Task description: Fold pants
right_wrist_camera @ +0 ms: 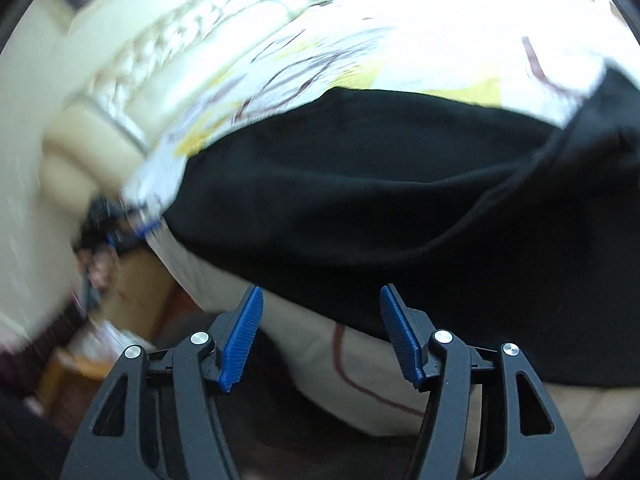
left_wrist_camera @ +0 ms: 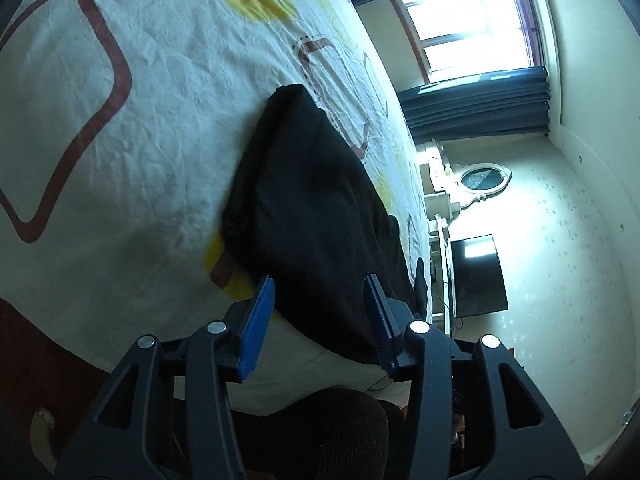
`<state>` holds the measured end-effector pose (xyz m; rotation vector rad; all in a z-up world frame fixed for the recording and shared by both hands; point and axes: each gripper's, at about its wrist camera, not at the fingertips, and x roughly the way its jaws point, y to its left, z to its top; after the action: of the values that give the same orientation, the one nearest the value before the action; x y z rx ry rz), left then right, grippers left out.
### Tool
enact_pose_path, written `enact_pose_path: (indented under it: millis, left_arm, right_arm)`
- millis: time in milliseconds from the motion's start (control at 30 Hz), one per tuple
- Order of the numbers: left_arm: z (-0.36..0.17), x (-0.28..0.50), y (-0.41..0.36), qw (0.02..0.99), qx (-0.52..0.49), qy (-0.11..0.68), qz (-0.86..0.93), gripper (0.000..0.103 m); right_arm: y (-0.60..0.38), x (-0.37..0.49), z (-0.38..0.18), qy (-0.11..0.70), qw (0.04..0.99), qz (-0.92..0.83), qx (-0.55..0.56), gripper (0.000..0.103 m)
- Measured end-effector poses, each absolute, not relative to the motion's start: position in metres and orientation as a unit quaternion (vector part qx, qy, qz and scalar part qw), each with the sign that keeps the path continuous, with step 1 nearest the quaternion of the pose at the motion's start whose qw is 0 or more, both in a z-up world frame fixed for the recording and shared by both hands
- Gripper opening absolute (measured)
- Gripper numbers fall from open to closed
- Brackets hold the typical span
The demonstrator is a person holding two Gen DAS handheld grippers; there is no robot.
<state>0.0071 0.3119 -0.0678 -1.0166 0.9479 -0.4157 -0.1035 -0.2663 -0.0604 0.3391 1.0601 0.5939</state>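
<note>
Black pants (left_wrist_camera: 312,204) lie folded over on a bed with a white sheet (left_wrist_camera: 120,128) printed with brown and yellow shapes. My left gripper (left_wrist_camera: 320,292) is open just above the near end of the pants, and its blue pads (left_wrist_camera: 258,328) press on nothing. In the blurred right wrist view the pants (right_wrist_camera: 360,184) fill the middle, with a fold running across them. My right gripper (right_wrist_camera: 320,300) is open at the near edge of the cloth, its blue pads (right_wrist_camera: 400,336) apart and bare.
The bed's near edge runs just under both grippers, with the person's dark-clad leg (left_wrist_camera: 320,432) below it. Past the bed's far side stand a window with dark curtains (left_wrist_camera: 476,108), a white dresser with an oval mirror (left_wrist_camera: 480,178) and a dark screen (left_wrist_camera: 478,276).
</note>
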Motion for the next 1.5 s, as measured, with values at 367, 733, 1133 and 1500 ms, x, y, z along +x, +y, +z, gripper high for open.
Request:
enact_pose_path:
  millis: [367,733,1133,1500]
  left_arm:
    - [-0.068,0.021,0.289,0.749,-0.465,0.455,-0.126,0.055]
    - [-0.058,0.017,0.285,0.755,-0.475,0.448,-0.056,0.063]
    - [-0.049,0.020,0.269,0.759,-0.461,0.458,-0.031,0.063]
    - [-0.051,0.025,0.274,0.776,-0.442,0.449,0.009,0.014]
  right_arm:
    - [-0.286,-0.088,-0.102,0.512,0.746,0.179,0.386,0.061]
    - [-0.281,-0.078,-0.100,0.514,0.757,0.125,0.384,0.054]
    - [-0.301,-0.079,-0.116,0.502,0.746,0.115,0.422,0.017]
    - [-0.305,-0.085,-0.119,0.487,0.741,0.127,0.444,0.010]
